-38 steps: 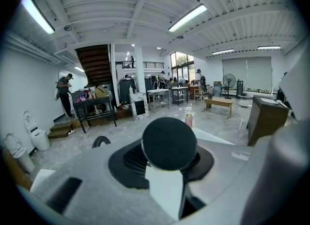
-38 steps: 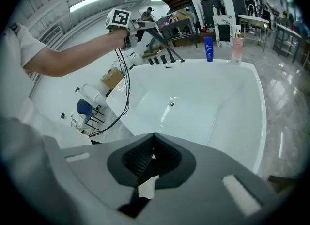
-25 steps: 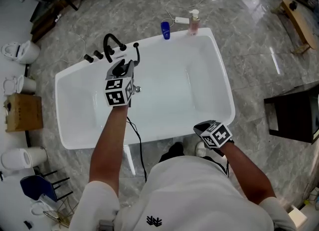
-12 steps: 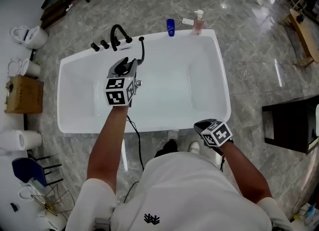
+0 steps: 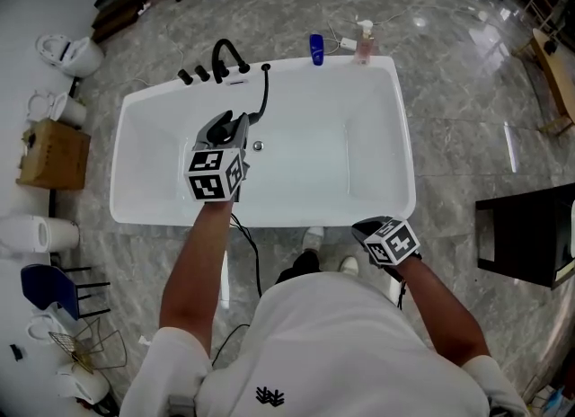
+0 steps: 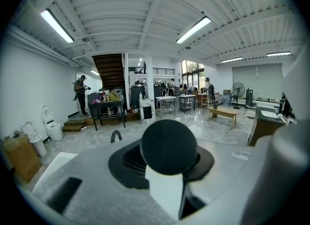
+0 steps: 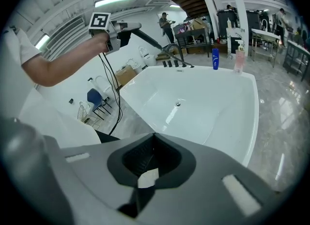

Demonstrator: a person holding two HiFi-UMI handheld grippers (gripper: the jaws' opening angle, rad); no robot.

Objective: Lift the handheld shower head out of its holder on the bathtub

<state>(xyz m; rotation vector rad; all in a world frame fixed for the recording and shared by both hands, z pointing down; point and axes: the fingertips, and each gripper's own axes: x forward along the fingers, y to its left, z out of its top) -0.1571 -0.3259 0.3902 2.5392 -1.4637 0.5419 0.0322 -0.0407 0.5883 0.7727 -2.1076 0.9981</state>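
free: I see the bathtub (image 5: pixel 406 150) basin open right of the drain (image 5: pixel 258 146) | blocked: faucet (image 5: pixel 225 51) and knobs (image 5: pixel 202 74) crowd the far-left rim, black hose (image 5: pixel 265 92) hangs beside them | far rim: blue bottle (image 5: pixel 316 48), pump bottle (image 5: pixel 365 42)

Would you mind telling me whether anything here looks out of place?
Only the shower head: the left claw grips it, raised over the bathtub rather than stowed. Nothing looks spilled or damaged.
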